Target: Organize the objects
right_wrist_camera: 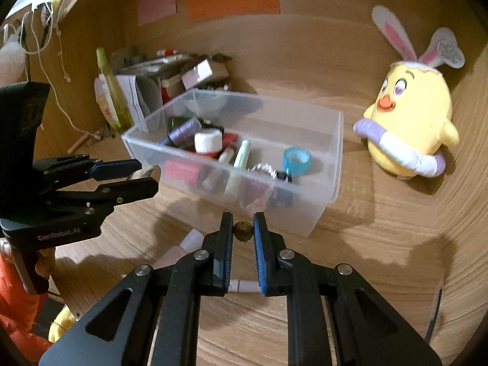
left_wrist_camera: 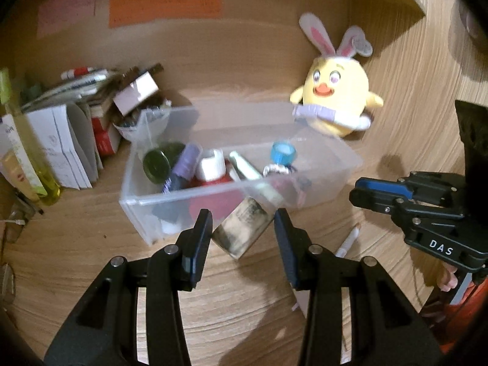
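**Nearly sorted: two items held before the bin**

Already the clear bin (right_wrist_camera: 323, 164) holds several small items. Just before it, the left gripper (left_wrist_camera: 242, 225) clamps a flat silvery packet (left_wrist_camera: 241, 228); the right gripper (right_wrist_camera: 243, 228) pinches a small brown nut-like piece (right_wrist_camera: 243, 230). Both await dropping in.

Warm, dim indoor light falls from above, casting soft dark shadows on the bench (right_wrist_camera: 350, 274) beneath the tongs (right_wrist_camera: 243, 227). Both views are motion-blurred, most at the bin (left_wrist_camera: 341, 164) and notes (left_wrist_camera: 166, 7). Fisheye bends the edges, with black corner vignetting.
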Demonstrator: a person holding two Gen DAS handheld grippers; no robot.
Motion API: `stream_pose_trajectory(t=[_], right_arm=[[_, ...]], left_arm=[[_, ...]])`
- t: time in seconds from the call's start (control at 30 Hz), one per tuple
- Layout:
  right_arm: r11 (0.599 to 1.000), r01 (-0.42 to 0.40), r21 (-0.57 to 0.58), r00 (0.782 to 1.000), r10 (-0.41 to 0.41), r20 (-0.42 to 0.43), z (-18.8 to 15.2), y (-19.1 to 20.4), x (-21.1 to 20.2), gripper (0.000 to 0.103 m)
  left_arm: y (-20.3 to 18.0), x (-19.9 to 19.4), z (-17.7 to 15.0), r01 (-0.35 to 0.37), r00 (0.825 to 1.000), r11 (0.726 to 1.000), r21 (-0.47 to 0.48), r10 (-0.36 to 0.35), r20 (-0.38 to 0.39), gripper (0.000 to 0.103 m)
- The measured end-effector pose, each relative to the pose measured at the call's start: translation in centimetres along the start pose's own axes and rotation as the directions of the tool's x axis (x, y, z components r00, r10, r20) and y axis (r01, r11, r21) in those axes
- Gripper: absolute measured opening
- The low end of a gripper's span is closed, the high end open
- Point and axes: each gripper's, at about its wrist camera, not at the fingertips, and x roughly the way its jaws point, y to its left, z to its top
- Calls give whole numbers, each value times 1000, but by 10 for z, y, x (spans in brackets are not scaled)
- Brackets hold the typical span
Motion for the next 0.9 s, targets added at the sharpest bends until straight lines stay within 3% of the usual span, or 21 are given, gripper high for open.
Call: stream_pose_trajectory(t=[0.57,0.9], right_arm=[[999,-22,29,991,18,131,33,-7,-15,12],[999,6,38,990,-11,138,54,-11,1,12]], left_arm=[[1,-16,42,-22,993,1000,-8,23,114,42],[9,21,56,-8,999,999,-43,9,45,42]])
